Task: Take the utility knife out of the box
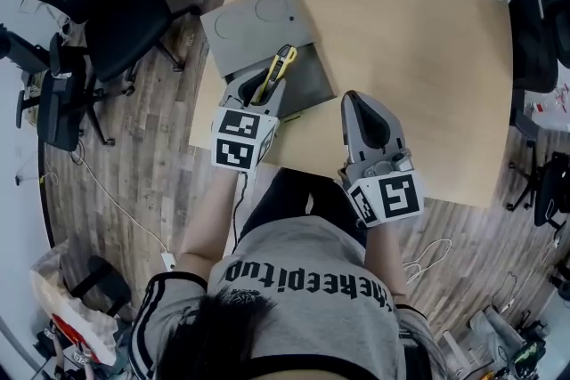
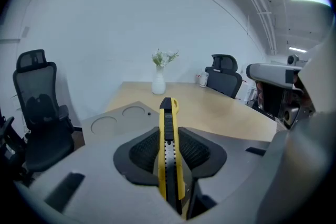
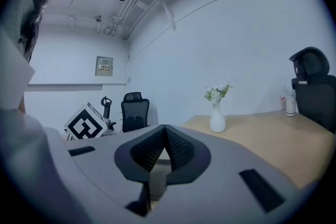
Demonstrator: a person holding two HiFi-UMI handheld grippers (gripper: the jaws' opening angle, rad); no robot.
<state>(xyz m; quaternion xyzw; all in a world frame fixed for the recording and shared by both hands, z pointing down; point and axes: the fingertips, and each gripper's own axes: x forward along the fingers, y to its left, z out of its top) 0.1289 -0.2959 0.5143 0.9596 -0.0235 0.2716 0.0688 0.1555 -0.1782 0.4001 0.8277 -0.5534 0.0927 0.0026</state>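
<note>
Utility knife (image 2: 168, 134) clenched in the left tongs (image 1: 258, 93), long axis along the jaws, hanging over the box (image 1: 307, 84); right tongs (image 1: 354, 100) beside it, closed and empty.

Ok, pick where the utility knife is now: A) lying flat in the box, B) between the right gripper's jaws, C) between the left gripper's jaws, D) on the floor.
C: the yellow utility knife sits clamped between the pads of the left gripper; the right gripper is shut and empty.
</note>
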